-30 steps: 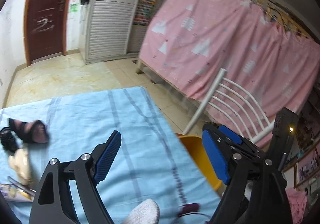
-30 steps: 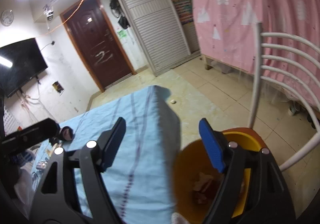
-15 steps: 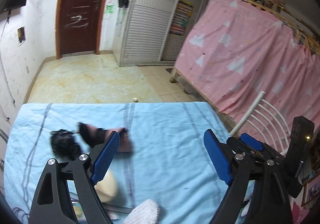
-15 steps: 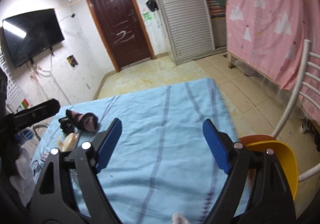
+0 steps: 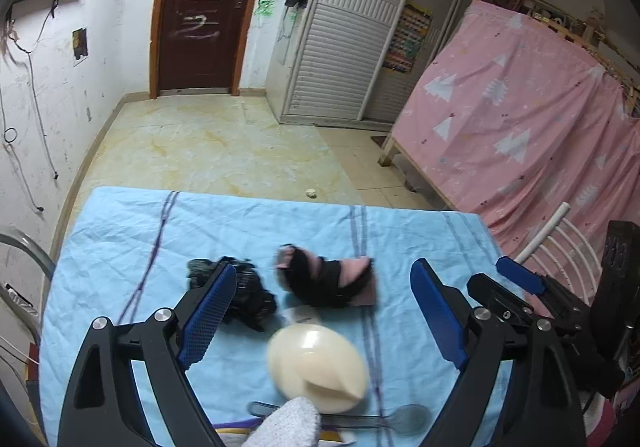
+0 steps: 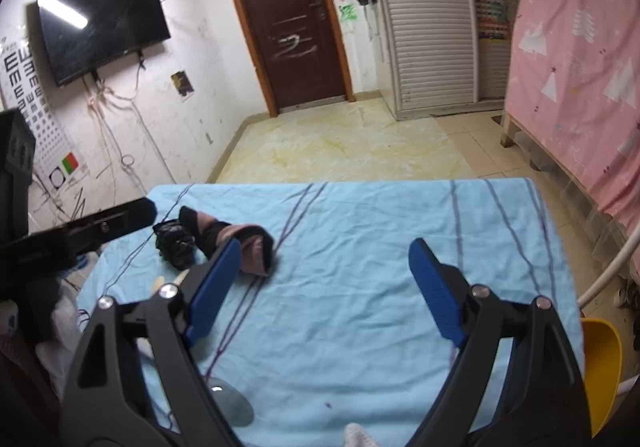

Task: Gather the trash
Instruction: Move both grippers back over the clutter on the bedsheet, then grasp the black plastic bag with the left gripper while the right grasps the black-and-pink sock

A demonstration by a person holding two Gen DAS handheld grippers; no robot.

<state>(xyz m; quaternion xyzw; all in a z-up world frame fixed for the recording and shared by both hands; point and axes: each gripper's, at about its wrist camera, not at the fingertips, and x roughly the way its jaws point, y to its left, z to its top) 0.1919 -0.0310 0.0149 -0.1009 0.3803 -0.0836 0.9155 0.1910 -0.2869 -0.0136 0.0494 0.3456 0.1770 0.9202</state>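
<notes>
Fingers (image 5: 212, 311) of left gripper (image 5: 324, 319) wide, just opened further, empty, above cream egg-shaped plastic shell (image 5: 316, 365) on blue-clothed table (image 5: 120, 231). Right gripper (image 6: 324, 287) likewise wide, empty. Best lowered astride shell's narrow width, clear of clear plastic spoon (image 5: 360, 417), then carried to yellow bin (image 6: 600, 367).

The smooth cream egg-shaped object (image 5: 316, 365) is blurred. The yellow plastic bin (image 6: 602, 367) at four o'clock is cut by the edge. The grey metal spoon (image 5: 408, 415) is partly hidden.

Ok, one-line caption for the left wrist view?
Open left claw above a blue striped cloth holding a cream egg-shaped lid, black crumpled bag, pink-and-black wrapper and spoon.
</notes>
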